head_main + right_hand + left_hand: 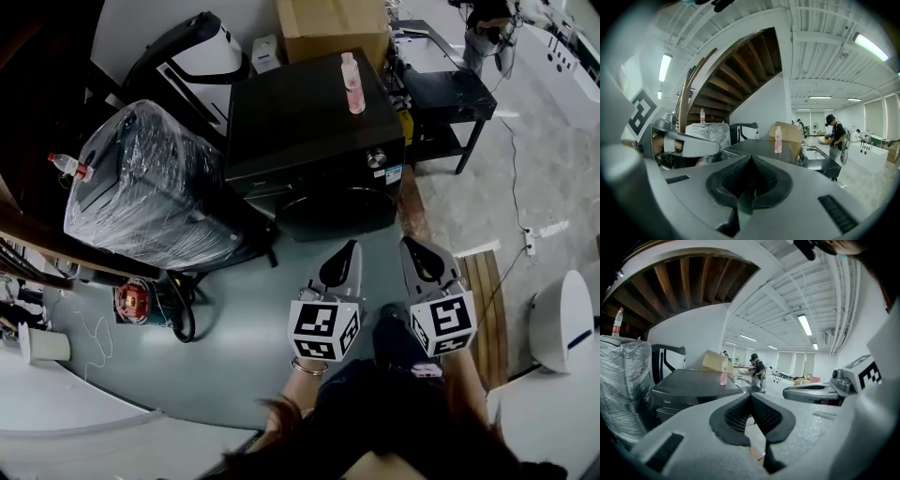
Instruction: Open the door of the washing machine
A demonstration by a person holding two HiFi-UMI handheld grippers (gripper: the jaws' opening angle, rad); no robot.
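While both are hovering closed and empty, the left tool [353,246] and right tool [406,242] are pointing toward the black washing machine [309,131] standing just ahead on the floor [244,314], its round door [337,214] sitting shut.

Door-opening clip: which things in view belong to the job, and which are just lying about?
Job:
washing machine
its door, closed
left gripper and right gripper, both shut and empty

Lying about:
pink bottle on the machine
cardboard box
plastic-wrapped appliance
black table
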